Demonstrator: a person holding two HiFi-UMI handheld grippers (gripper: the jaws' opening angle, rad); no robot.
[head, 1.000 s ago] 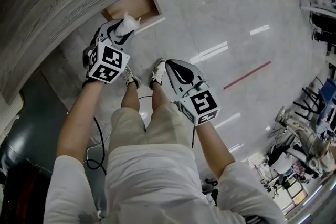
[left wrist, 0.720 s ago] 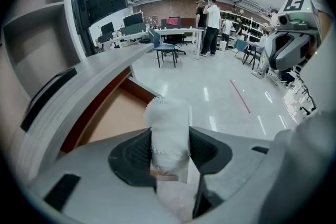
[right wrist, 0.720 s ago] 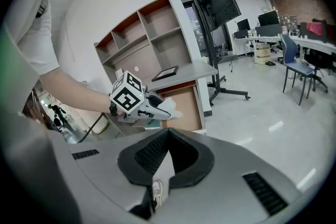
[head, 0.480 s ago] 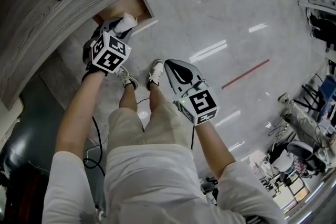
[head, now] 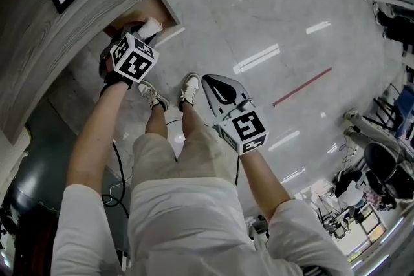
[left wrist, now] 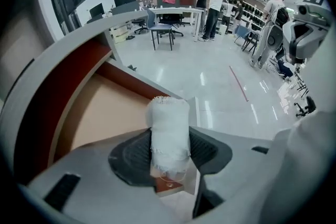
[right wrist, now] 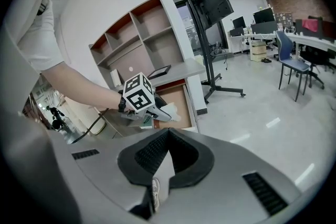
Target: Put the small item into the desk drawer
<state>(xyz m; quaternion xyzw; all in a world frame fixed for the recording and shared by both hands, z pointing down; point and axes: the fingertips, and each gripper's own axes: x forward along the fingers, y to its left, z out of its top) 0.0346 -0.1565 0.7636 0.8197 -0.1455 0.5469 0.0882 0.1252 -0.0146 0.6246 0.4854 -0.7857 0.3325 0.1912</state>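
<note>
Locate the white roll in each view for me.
Head view: white roll upper left, at the left gripper's tip.
Left gripper view: centre, clamped between the jaws.
Right gripper view: left of centre, small, above the open drawer.
Shared landmark: the open drawer.

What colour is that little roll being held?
White roll, best seen in the left gripper view.
</note>
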